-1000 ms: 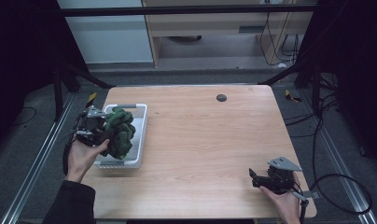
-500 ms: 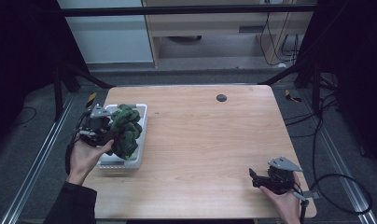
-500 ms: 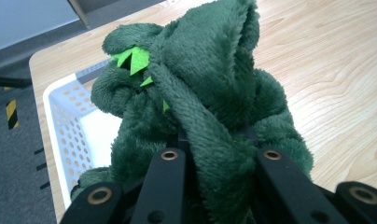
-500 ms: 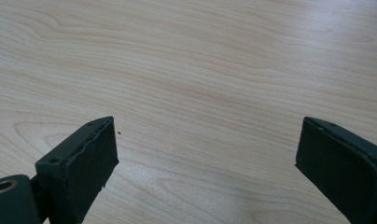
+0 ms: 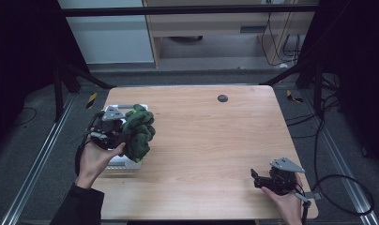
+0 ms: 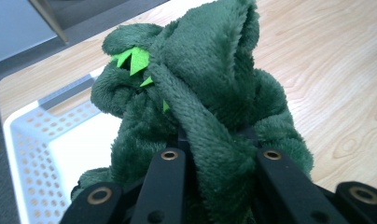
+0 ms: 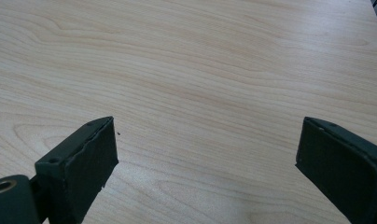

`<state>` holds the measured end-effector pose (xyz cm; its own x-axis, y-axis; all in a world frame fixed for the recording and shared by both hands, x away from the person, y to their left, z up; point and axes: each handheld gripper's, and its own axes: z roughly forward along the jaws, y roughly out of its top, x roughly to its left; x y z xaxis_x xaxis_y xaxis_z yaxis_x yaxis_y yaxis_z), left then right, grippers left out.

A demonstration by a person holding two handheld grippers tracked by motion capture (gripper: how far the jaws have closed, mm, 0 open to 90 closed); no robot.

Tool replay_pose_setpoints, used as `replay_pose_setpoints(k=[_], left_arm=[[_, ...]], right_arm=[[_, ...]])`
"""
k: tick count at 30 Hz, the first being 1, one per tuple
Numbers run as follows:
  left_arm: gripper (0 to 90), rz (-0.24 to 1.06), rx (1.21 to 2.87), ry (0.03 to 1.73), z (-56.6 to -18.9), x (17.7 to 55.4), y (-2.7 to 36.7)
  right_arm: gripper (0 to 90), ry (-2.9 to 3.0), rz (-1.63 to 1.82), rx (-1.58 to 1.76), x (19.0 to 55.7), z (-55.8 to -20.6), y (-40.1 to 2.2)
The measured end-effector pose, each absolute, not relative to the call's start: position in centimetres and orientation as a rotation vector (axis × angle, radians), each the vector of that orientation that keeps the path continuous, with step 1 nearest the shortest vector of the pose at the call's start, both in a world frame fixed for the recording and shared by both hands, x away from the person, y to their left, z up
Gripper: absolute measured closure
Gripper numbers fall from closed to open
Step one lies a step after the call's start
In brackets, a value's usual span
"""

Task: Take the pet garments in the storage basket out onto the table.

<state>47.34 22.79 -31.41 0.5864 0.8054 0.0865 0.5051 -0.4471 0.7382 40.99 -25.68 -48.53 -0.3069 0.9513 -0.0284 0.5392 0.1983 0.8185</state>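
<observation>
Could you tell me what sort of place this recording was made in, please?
Probably a lab or workshop test station rather than a home: a bare wooden table stands inside a dark metal frame, loose cables trail over the grey floor, and a plain cabinet stands behind.

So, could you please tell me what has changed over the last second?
The left gripper, shut on the green plush toy, has lifted it from the white perforated basket toward the table's middle. The right gripper has stayed open and put.
</observation>
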Motion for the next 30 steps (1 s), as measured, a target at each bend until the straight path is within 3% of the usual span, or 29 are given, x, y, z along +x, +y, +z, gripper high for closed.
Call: replay_pose_setpoints(k=[30], left_arm=[[79.1, 0.489, 2.203, 0.884, -31.8, 47.4, 16.1]], right_arm=[[5.3, 1.926, 0.991, 1.377, 41.0, -48.4, -25.7]])
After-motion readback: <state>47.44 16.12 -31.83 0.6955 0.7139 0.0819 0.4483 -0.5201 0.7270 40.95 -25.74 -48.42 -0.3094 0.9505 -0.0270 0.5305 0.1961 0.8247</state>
